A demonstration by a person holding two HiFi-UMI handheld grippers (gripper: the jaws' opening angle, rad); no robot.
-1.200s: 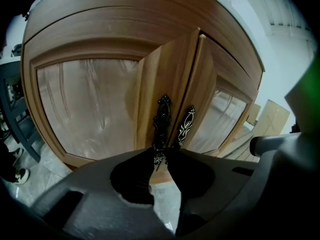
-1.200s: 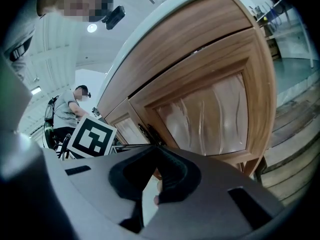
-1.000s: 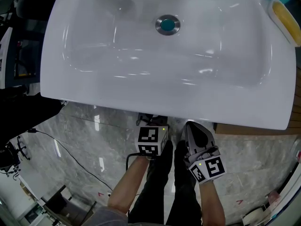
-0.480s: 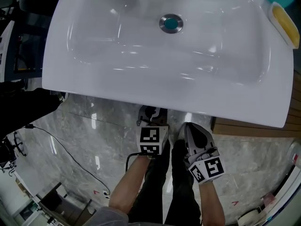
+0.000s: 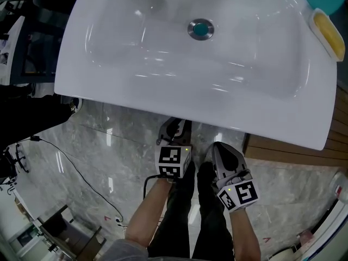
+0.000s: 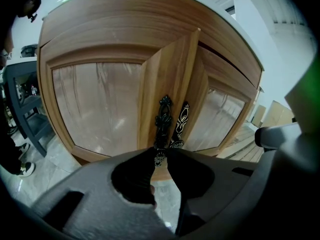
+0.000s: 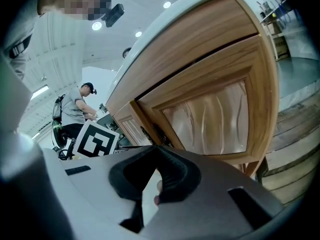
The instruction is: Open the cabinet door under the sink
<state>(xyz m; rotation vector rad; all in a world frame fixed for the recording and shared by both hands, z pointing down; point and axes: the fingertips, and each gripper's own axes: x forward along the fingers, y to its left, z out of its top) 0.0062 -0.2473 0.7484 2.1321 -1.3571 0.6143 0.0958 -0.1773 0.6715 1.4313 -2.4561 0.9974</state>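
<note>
- The white sink (image 5: 179,86) fills the upper half of the head view, its drain (image 5: 200,29) up near the top centre.
- Below the basin's front edge lies grey marble floor (image 5: 98,162), with a thin black cable (image 5: 70,170) across it at the left.
- The left gripper (image 5: 174,128) reaches toward the sink's front edge at the middle of the head view. The right gripper (image 5: 216,145) sits just beside it on the right of the frame, a little lower.
- In the left gripper view, the wooden cabinet (image 6: 125,29) spans the frame, with two frosted-panel doors that meet at the centre.
- The cabinet door (image 6: 165,79) on the frame's left stands ajar, its free edge swung out from the cabinet front toward the camera.
- That door carries an ornate black handle (image 6: 163,121). A second handle (image 6: 181,123) sits on the other door (image 6: 220,116), just to its right.
- The left gripper's (image 6: 160,155) fingers are nearly together, pinching the lower end of the handle on the ajar door.
- The right gripper's (image 7: 157,146) fingers are closed tip to tip with nothing between them, low in its own view.
- The right gripper view also shows the frosted panel (image 7: 210,116) of the right-hand door, and the left gripper's marker cube (image 7: 95,139) at the left.
- A person in a cap (image 7: 75,106) sits far back at the left of that view.
- A yellow sponge (image 5: 329,29) lies at the sink's upper right corner.
</note>
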